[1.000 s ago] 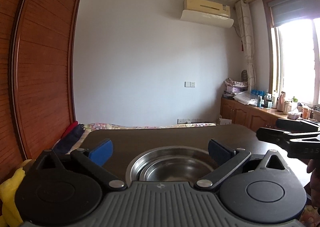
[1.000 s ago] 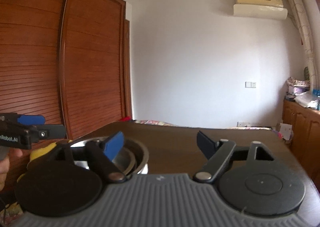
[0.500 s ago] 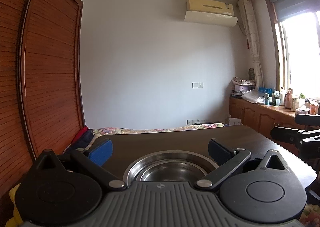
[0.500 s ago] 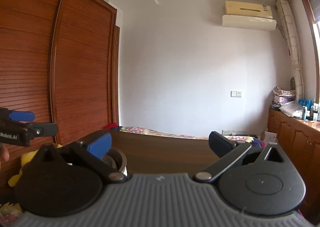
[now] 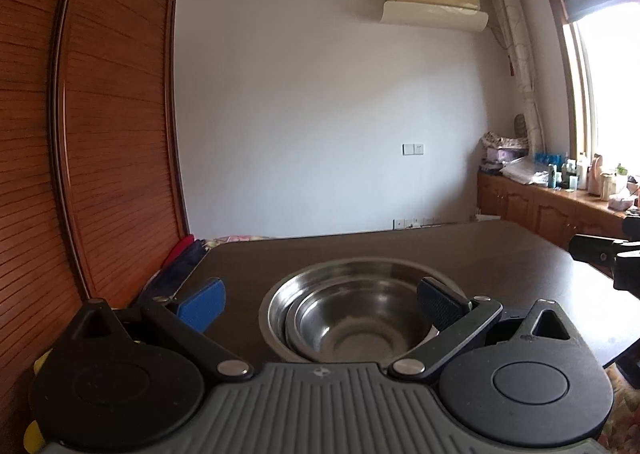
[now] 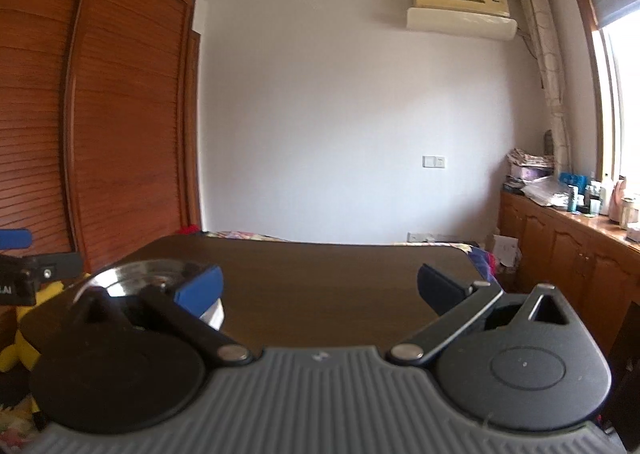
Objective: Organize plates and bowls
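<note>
**A:** Starting closest to you, what is nearest the bowls?

**B:** My left gripper (image 5: 320, 308). Its jaws are spread with nothing pinched, and the nested steel bowls (image 5: 352, 318) sit right in front of it, between the two pads: the blue pad is off to the bowls' left, the dark one hangs over their right rim. Whether that pad touches the rim, I can't tell.

**A:** And your right gripper?

**B:** My right gripper (image 6: 318, 288) is to the bowls' right, and its jaws have just been opening; they stand wide with only bare table between them. From there the bowls (image 6: 148, 274) lie off to the left, half hidden behind my blue pad.

**A:** So which hand goes in?

**B:** The left, I'd judge. It is nearer and already lined up on the stack. The bowls are round, so no long axis matters.

**A:** Beyond the bowls?

**B:** The dark wooden table (image 5: 400, 250) runs on bare, then the white wall.
</note>
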Motion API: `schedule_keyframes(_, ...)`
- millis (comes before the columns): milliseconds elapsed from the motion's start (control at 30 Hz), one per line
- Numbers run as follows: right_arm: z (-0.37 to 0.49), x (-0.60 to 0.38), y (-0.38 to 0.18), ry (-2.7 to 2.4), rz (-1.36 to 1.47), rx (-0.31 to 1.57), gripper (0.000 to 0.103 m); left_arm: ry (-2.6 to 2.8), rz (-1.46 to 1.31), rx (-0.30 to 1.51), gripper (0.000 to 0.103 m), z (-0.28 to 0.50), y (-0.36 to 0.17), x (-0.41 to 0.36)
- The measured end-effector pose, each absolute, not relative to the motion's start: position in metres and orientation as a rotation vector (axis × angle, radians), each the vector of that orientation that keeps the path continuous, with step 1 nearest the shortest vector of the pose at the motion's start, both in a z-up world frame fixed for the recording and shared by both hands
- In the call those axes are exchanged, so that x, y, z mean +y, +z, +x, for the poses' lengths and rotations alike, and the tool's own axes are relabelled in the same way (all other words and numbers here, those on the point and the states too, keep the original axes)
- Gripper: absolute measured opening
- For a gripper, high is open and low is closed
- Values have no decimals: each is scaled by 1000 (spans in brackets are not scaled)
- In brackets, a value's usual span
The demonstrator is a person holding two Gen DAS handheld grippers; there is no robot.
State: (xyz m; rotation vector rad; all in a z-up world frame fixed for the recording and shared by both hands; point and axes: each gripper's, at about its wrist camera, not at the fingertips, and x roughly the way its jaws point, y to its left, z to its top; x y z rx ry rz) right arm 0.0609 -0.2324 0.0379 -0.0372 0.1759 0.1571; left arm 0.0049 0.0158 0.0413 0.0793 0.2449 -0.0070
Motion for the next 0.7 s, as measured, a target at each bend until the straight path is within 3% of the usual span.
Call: schedule_keyframes(700,67,-238,20,89,-20,220,103,8,69,289,103,12,24,25)
